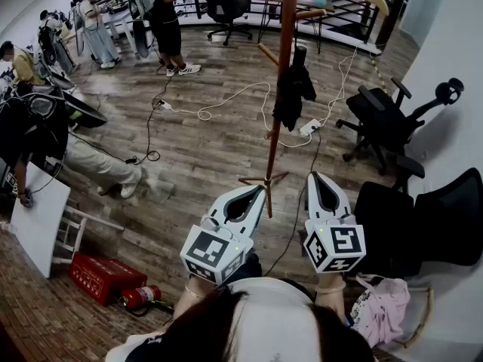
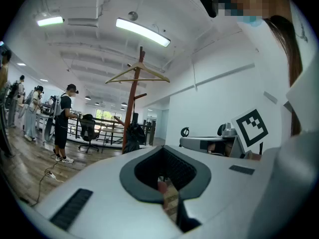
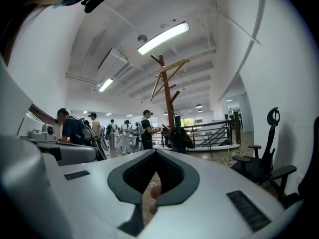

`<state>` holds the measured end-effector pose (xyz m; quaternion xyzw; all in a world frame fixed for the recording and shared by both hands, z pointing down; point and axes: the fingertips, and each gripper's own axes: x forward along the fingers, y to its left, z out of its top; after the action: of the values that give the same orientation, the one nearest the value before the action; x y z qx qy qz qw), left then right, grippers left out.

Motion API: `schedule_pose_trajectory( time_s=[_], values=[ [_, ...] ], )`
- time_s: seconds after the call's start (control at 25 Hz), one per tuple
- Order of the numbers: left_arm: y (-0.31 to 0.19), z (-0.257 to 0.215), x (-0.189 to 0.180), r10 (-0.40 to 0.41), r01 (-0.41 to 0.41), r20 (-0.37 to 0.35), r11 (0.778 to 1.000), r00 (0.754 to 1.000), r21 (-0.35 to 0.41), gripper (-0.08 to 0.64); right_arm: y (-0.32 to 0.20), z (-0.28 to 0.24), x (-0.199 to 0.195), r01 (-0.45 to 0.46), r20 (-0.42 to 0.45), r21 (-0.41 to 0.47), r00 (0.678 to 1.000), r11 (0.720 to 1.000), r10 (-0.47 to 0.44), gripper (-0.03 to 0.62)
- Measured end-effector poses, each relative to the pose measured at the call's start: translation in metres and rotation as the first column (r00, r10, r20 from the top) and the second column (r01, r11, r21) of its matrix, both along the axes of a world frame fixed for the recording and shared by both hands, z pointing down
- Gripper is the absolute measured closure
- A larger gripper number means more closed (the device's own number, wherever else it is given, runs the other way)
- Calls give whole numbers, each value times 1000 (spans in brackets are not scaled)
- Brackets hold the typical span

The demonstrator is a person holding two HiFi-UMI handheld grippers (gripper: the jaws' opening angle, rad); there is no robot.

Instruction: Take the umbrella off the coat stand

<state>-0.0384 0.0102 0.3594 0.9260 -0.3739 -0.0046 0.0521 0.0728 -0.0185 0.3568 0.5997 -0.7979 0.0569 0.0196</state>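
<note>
- Closest to the person, the left hand-held gripper [image 1: 260,192] and right hand-held gripper [image 1: 314,178] sit side by side, each with jaws together and nothing between them
- Beyond them, well apart, the coat stand [image 1: 281,127] rises from the wooden floor [image 1: 204,149]
- On a peg hangs the folded black umbrella [image 1: 293,89], untouched: reaching, gripping and lifting off all remain
- Its long axis runs vertical, handle up, tip toward the floor

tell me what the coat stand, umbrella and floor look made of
Coat stand: likely wood, a reddish-brown, smooth pole with angled pegs.
Umbrella: black matte fabric, hanging in soft folds; the exact cloth is unclear.
Floor: grey-brown planks with visible grain; wood or laminate, cannot tell.
</note>
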Motion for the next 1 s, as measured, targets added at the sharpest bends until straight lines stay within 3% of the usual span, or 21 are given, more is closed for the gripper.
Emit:
schedule_pose_trajectory(
  time_s=[0.36,0.6,1.0],
  values=[
    [-16,7,-11,31,-31,-12,1000,999,-4,551,-12,-5,-10,-9,66,29,998,1000,7,555],
    [-26,7,-23,50,-50,-26,999,998,-9,551,-19,-5,-24,-17,27,43,1000,999,16,555],
    [-40,11,-26,63,-63,-22,998,998,-20,551,-34,-7,-31,-6,57,57,998,998,2,555]
  ],
)
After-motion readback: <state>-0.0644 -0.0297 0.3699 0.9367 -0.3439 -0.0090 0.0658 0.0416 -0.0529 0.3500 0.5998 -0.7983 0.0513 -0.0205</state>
